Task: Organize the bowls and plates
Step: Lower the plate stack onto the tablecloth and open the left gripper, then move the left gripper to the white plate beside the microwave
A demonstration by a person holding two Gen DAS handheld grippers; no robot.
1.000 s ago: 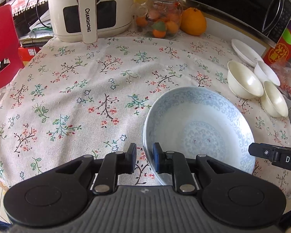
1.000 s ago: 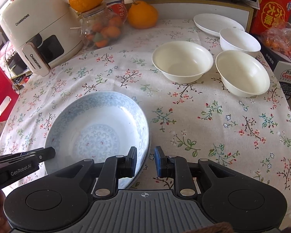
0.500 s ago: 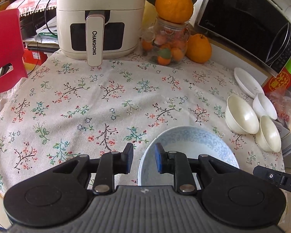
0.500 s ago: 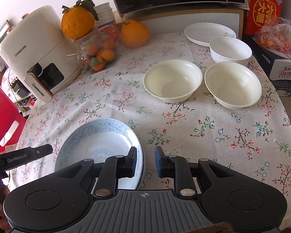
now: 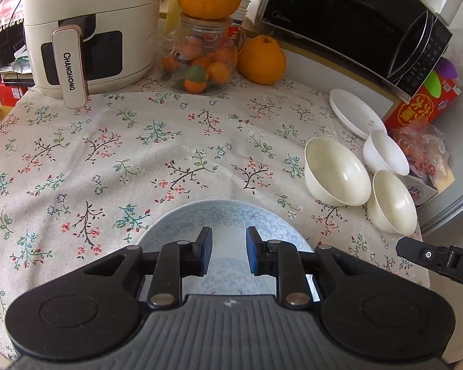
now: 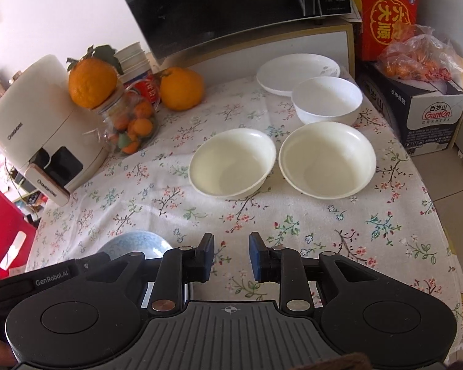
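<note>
A blue-patterned plate [image 5: 225, 225] lies on the floral tablecloth near the front edge; it also shows in the right wrist view [image 6: 132, 242]. My left gripper [image 5: 228, 254] hovers above it, open and empty. My right gripper [image 6: 230, 256] is open and empty above bare cloth, right of the plate. Two cream bowls [image 6: 233, 162] [image 6: 327, 158] sit side by side beyond it, a white bowl [image 6: 327, 100] behind them and a white plate [image 6: 296, 71] at the back. The same bowls [image 5: 336, 169] and the white plate [image 5: 355, 112] show at the right in the left wrist view.
An air fryer [image 5: 86, 27], a glass jar of fruit [image 5: 200, 61] and a large orange [image 5: 260, 60] stand at the back. A microwave [image 6: 231, 3] sits behind. A cardboard box [image 6: 429, 114] and a red box [image 6: 385, 15] stand at the right.
Both grippers have pulled back and risen from the blue plate, which now lies lower and smaller in both views. The jaws stand about as wide as before.
</note>
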